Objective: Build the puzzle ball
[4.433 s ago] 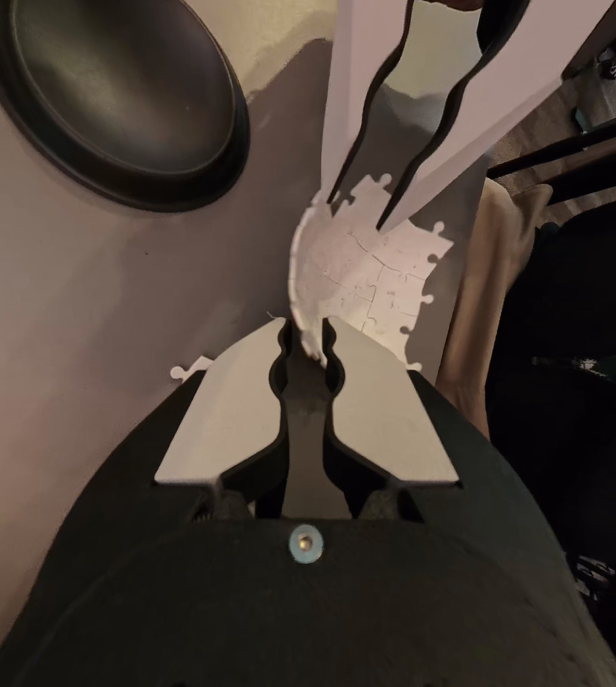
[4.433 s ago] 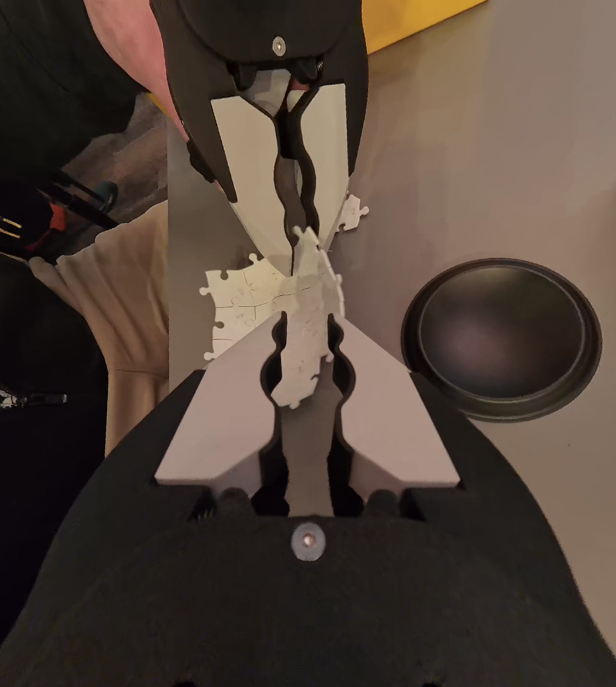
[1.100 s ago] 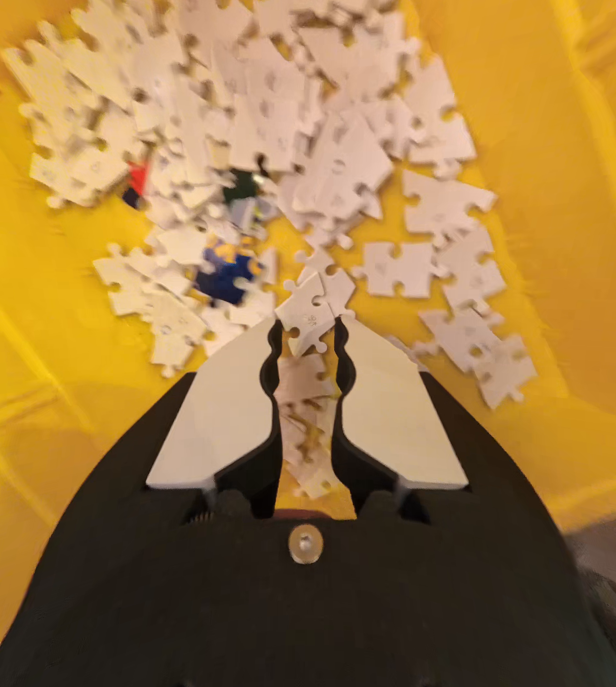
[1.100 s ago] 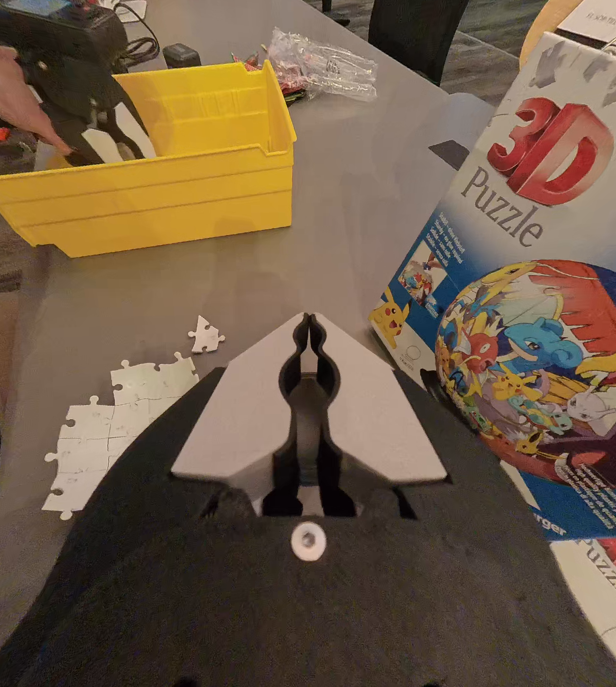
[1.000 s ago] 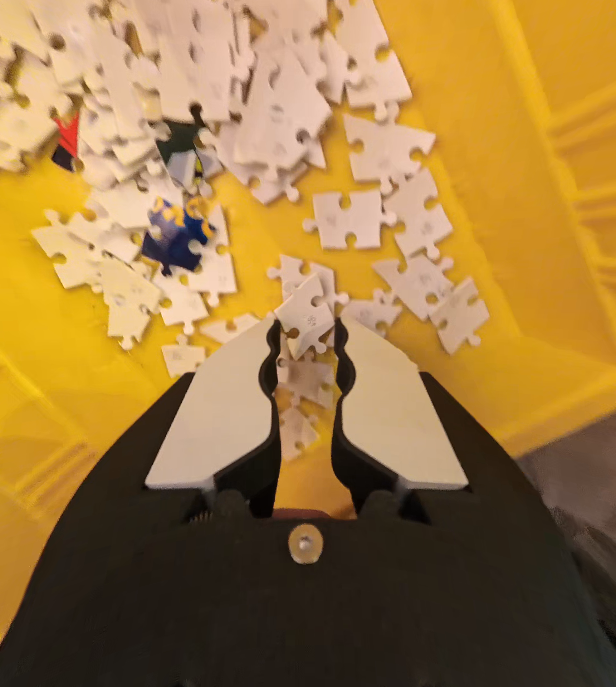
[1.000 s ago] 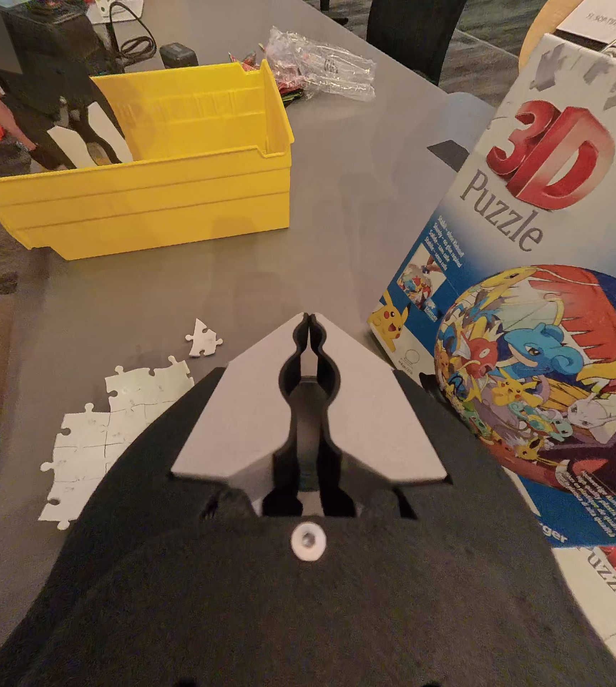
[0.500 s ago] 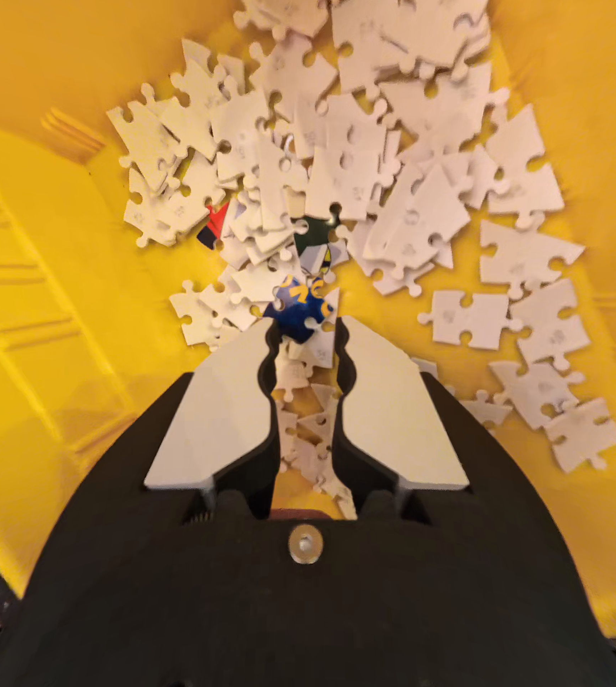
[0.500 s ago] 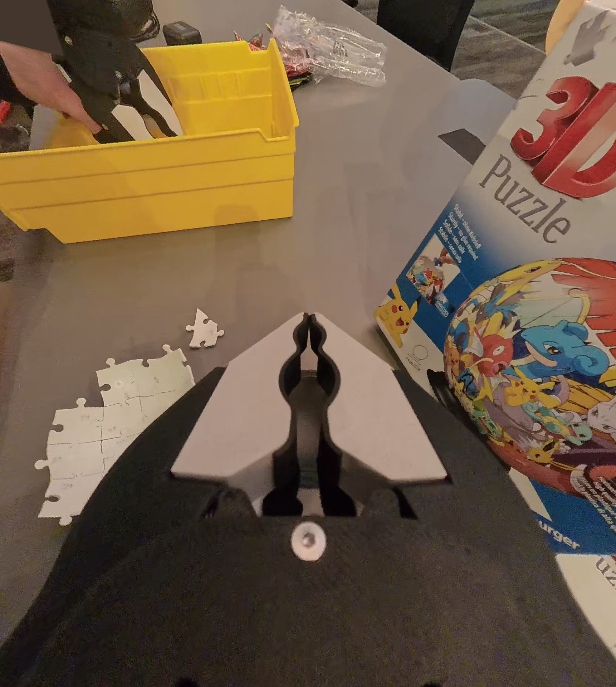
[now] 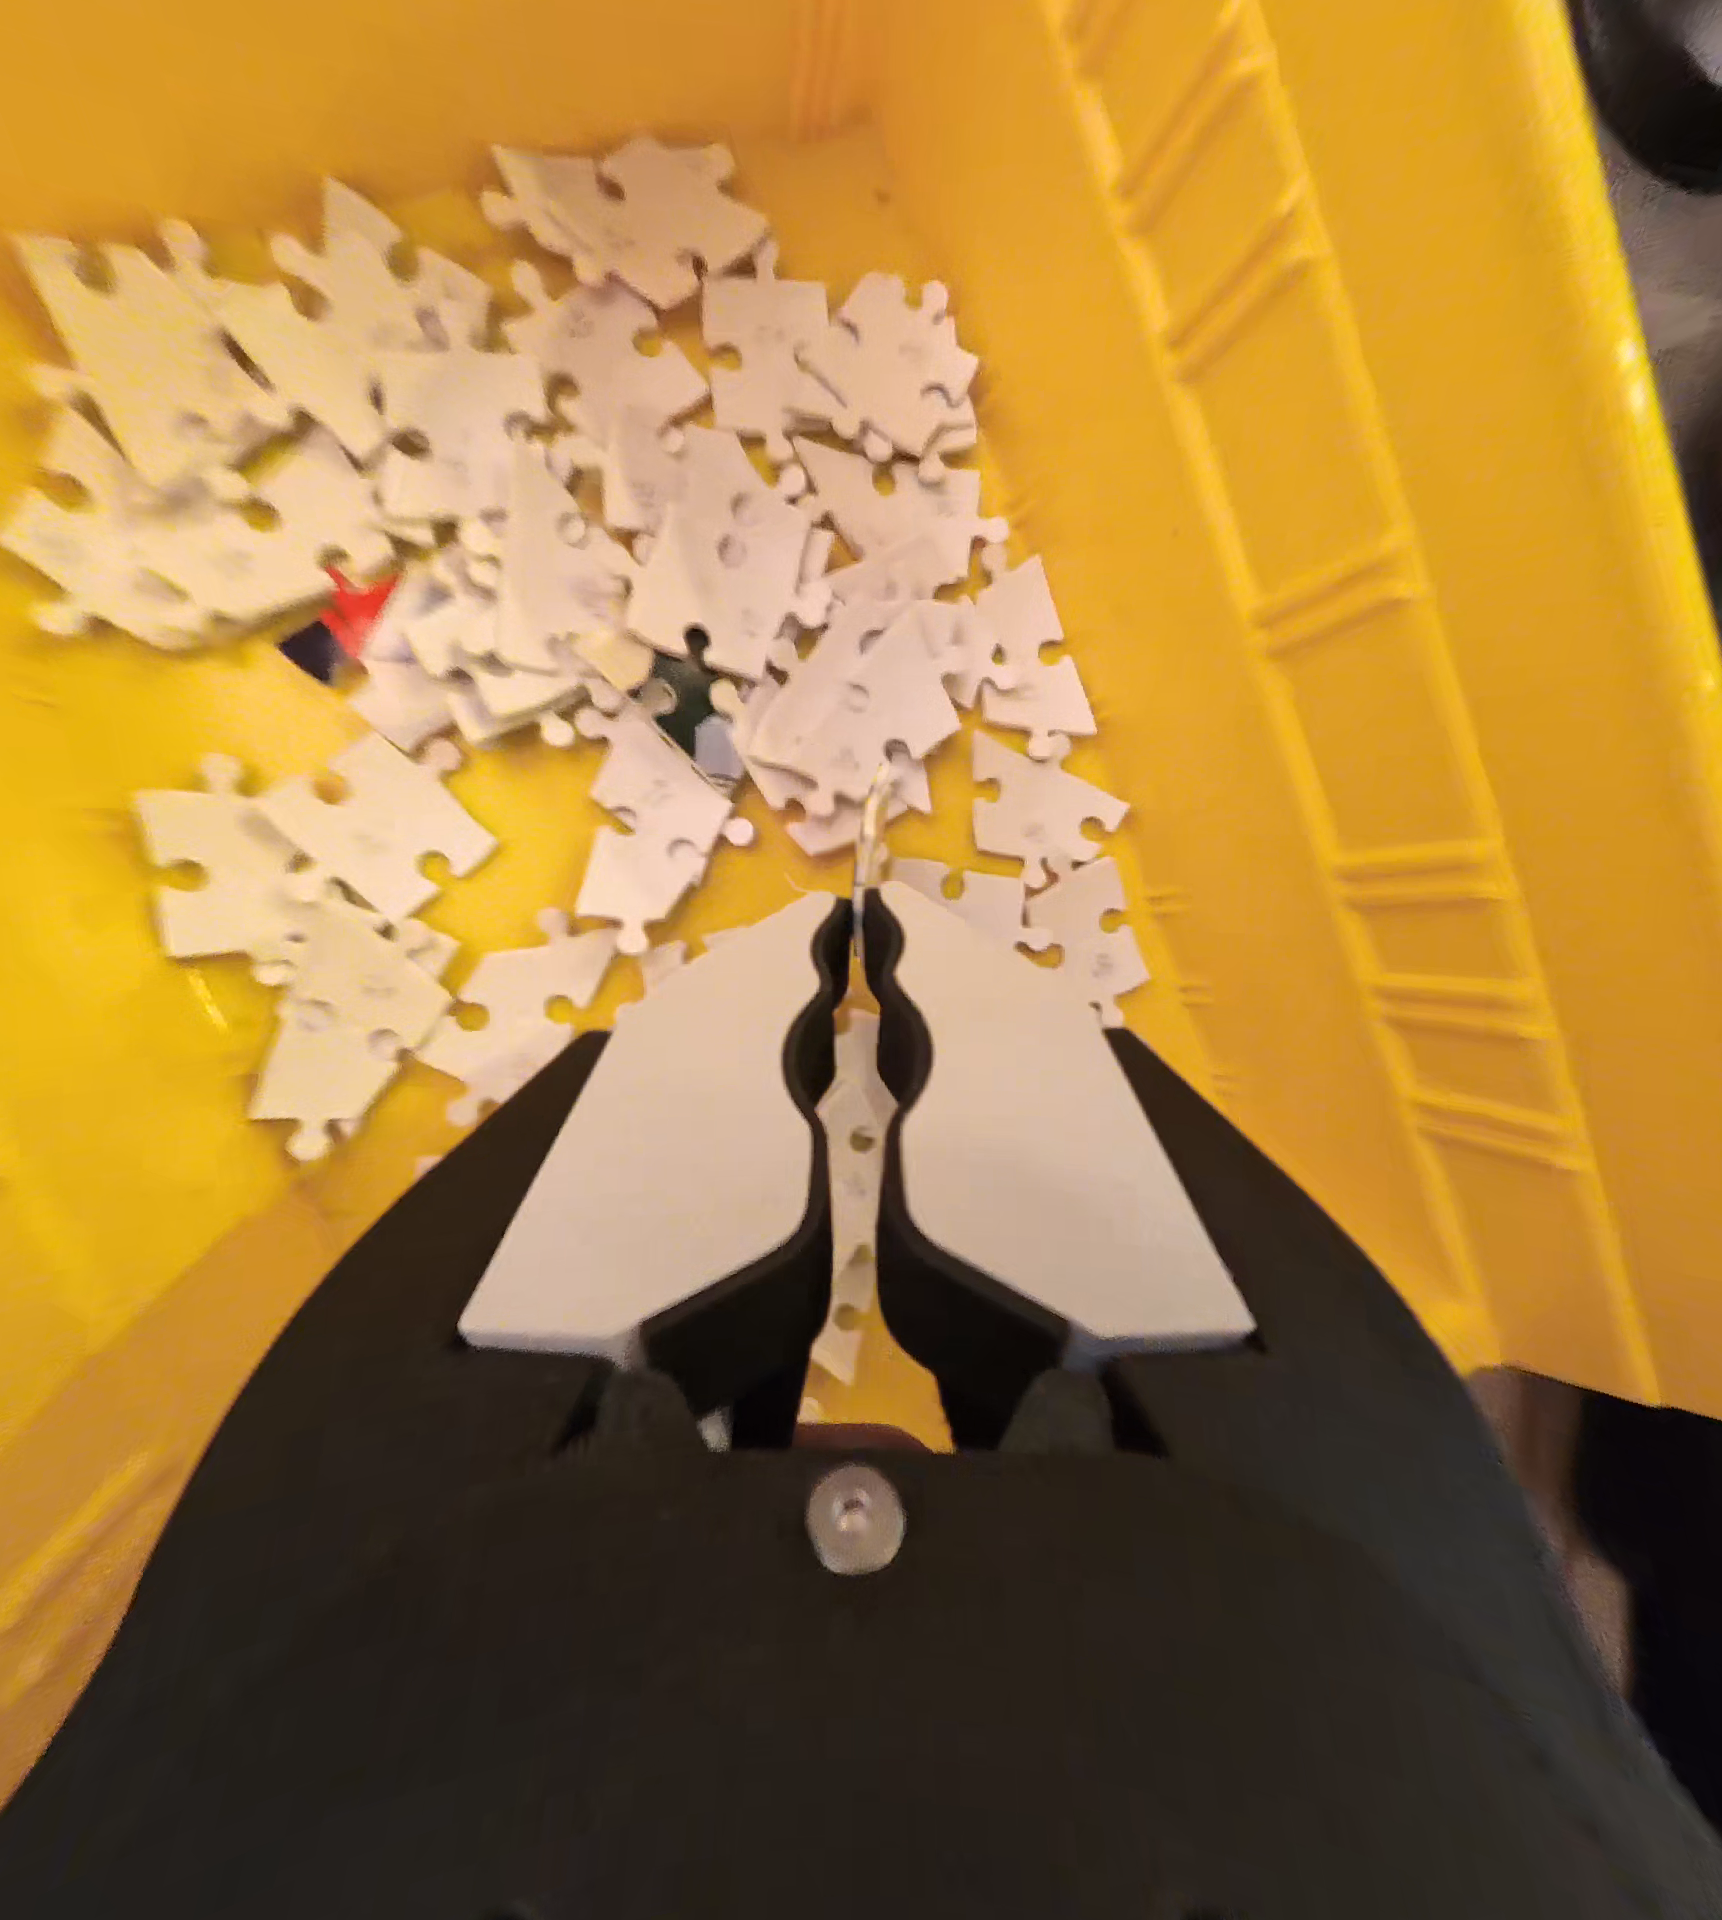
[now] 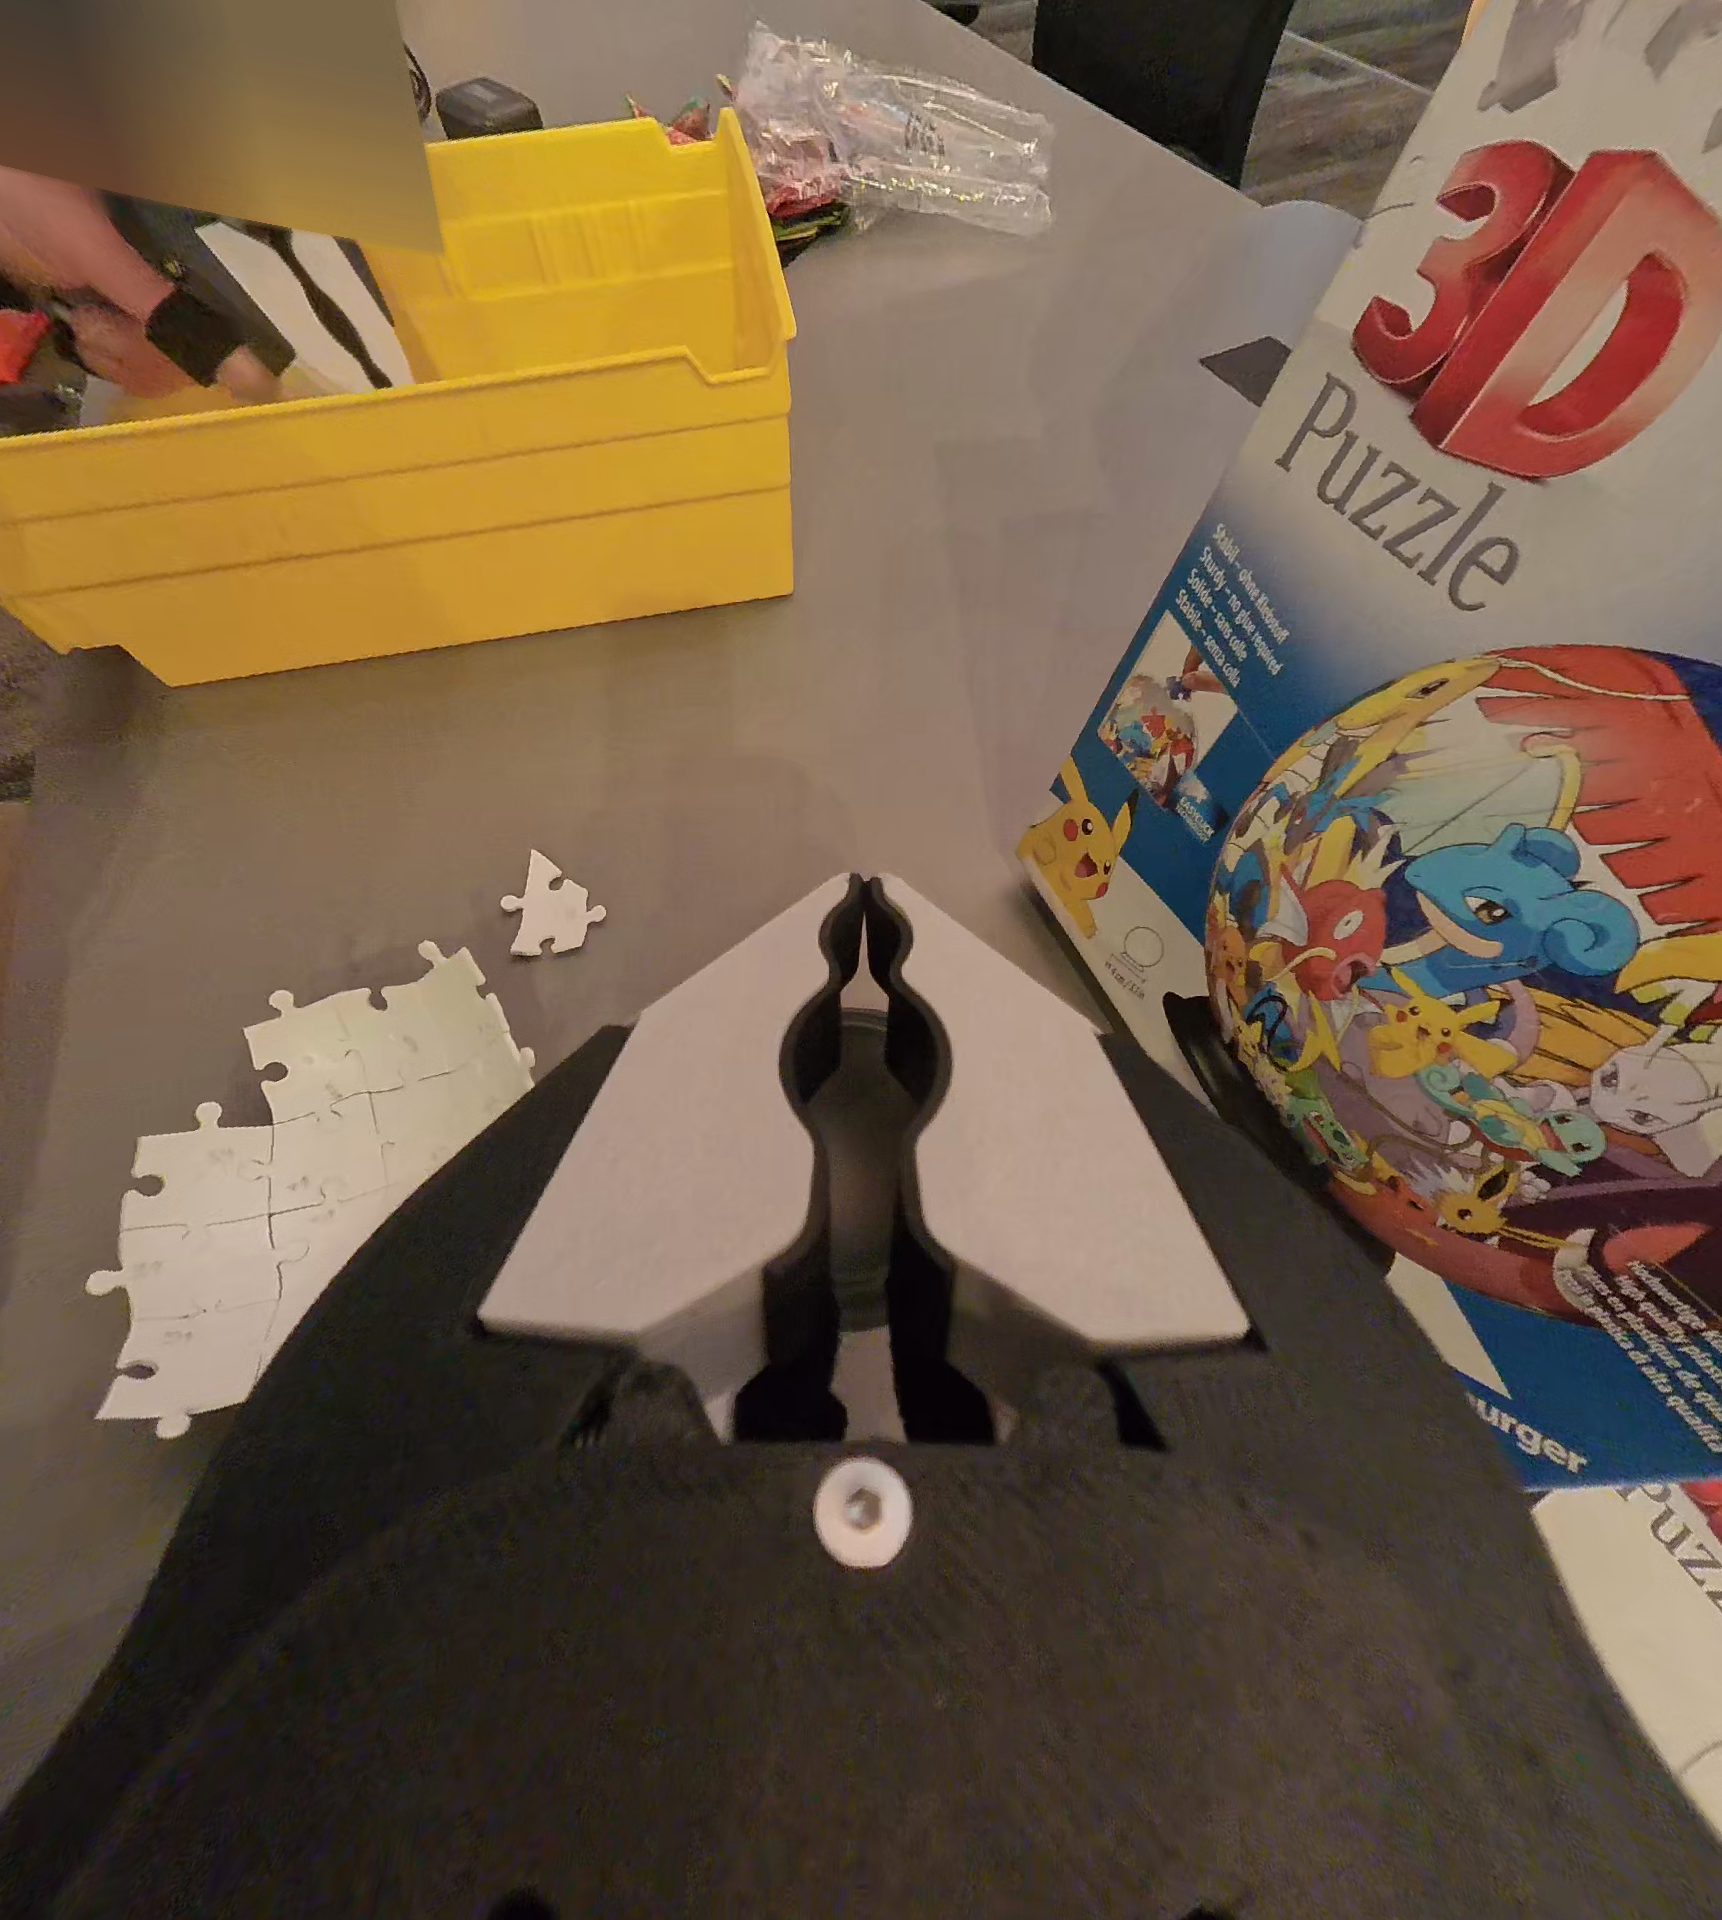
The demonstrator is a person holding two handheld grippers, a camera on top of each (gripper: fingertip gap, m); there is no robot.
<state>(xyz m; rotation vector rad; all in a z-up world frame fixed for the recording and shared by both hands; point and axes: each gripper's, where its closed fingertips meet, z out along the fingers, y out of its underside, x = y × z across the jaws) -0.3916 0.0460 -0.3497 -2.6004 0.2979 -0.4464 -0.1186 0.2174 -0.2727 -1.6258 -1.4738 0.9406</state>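
My left gripper [image 9: 859,914] is inside the yellow bin [image 9: 1252,520], over a heap of white, face-down puzzle pieces [image 9: 628,540]. It is shut on one puzzle piece [image 9: 872,831], which I see edge-on sticking out past the tips. My right gripper [image 10: 862,883] is shut and empty above the grey table. To its left lies a joined patch of white pieces [image 10: 306,1174] with one loose piece [image 10: 550,904] beside it. In the right wrist view the left gripper's fingers [image 10: 358,312] reach down into the bin [image 10: 400,520].
The puzzle box [image 10: 1459,727] stands close on the right of my right gripper. A crumpled clear plastic bag [image 10: 888,135] lies behind the bin. A person's hand [image 10: 109,301] holds the left gripper. The bin's ribbed wall [image 9: 1376,727] is close on the left gripper's right. Some 35 cm of space lies between my two pairs of fingers.
My left gripper has closed from open onto a puzzle piece and shifted right towards the bin wall. The right gripper has stayed shut and moved slightly forward.
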